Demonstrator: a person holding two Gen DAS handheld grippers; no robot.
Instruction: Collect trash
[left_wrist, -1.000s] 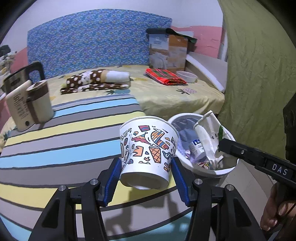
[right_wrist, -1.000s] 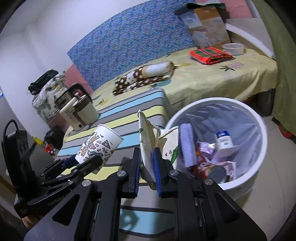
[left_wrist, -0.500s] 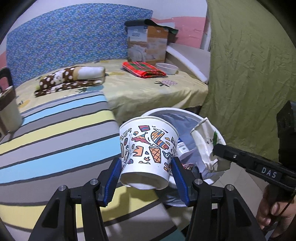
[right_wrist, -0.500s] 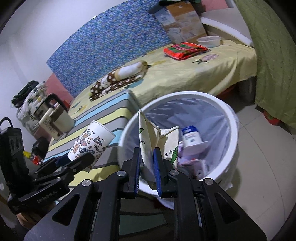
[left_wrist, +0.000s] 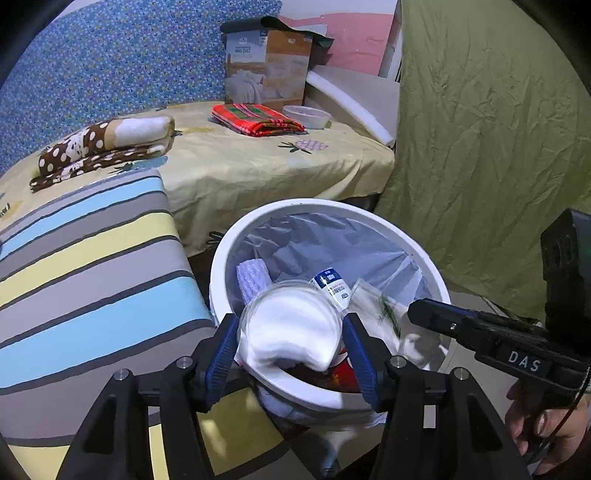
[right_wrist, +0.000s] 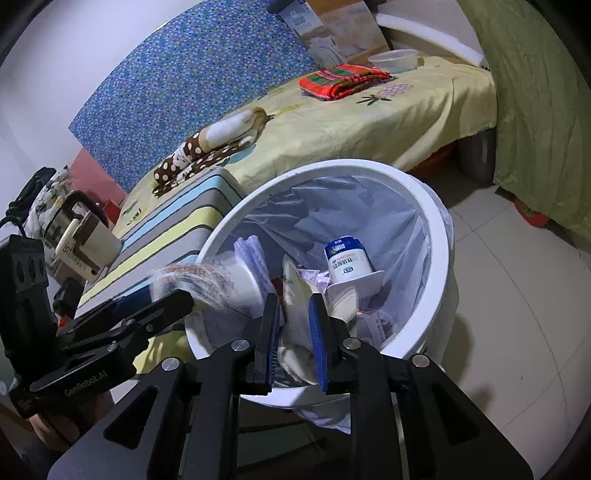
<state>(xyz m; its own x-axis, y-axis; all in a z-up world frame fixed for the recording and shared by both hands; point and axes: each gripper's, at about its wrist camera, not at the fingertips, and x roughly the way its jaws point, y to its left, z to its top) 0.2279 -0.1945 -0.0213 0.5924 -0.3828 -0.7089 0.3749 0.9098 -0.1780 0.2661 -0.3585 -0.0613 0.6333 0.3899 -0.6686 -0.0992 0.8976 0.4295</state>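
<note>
A white bin (left_wrist: 369, 216) (right_wrist: 439, 221) with a clear liner holds a white bottle (right_wrist: 347, 258), a cloth and wrappers. My left gripper (left_wrist: 290, 321) (right_wrist: 177, 299) is over the bin's near rim, open. The patterned paper cup (left_wrist: 291, 328) (right_wrist: 221, 277) is blurred and tipping between its blue pads, white side towards the camera. My right gripper (right_wrist: 293, 299) (left_wrist: 415, 312) hangs over the bin with its jaws opening. A crumpled cream paper wrapper (right_wrist: 295, 317) (left_wrist: 373, 302) sits loose between them, slipping down.
A striped blue, grey and yellow surface (left_wrist: 92, 277) borders the bin on the left. Behind lies a bed with a yellow sheet (left_wrist: 258, 166) and folded cloths. A green curtain (left_wrist: 498, 147) hangs right. A kettle (right_wrist: 85, 251) stands far left. Tiled floor (right_wrist: 517, 295) lies right.
Both grippers moved over the bin and lower. The cup tipped out of its upright hold and now blurs. The right jaws widened and the wrapper sank between them.
</note>
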